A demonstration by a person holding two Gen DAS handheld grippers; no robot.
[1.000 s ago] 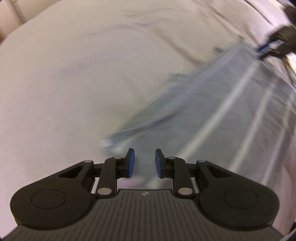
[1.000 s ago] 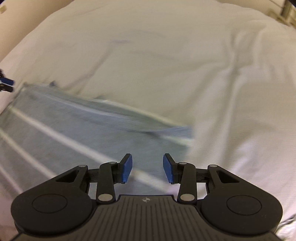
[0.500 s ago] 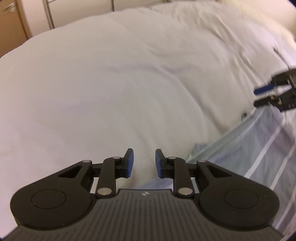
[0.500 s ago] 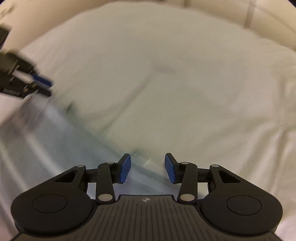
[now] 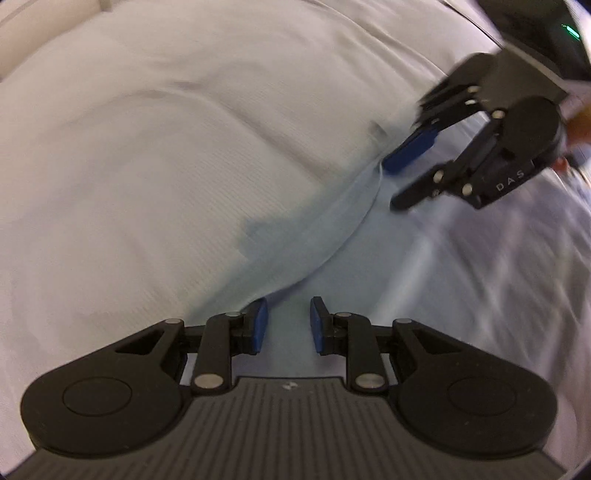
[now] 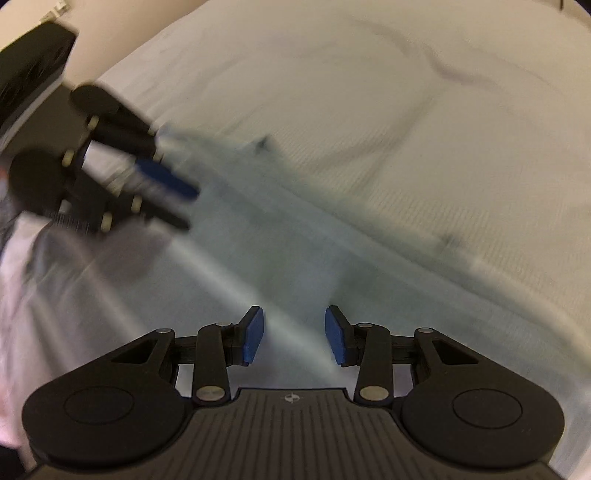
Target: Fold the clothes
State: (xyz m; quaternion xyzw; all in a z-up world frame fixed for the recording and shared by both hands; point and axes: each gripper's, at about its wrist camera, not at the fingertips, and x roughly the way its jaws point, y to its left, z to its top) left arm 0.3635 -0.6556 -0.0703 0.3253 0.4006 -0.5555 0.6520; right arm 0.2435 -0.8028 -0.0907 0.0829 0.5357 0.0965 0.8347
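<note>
A light blue garment with white stripes (image 5: 369, 266) lies flat on the white bed, blurred in the right wrist view (image 6: 258, 251). My left gripper (image 5: 286, 325) hovers over its near edge, jaws a narrow gap apart with nothing pinched; the right wrist view shows it at the left (image 6: 184, 206). My right gripper (image 6: 293, 336) hangs above the striped cloth with its jaws closing, and nothing is pressed between the pads. In the left wrist view it sits at the upper right (image 5: 402, 181), over the garment's far edge.
The white bedspread (image 5: 166, 147) fills most of both views, with soft creases (image 6: 436, 66). A beige wall or headboard (image 6: 122, 29) shows at the top left of the right wrist view. A person's hand (image 5: 580, 122) shows behind the right gripper.
Both grippers have swung closer together and lower over the garment. Each now looms much larger in the other's view. The garment's edge again lies under the left fingers.
</note>
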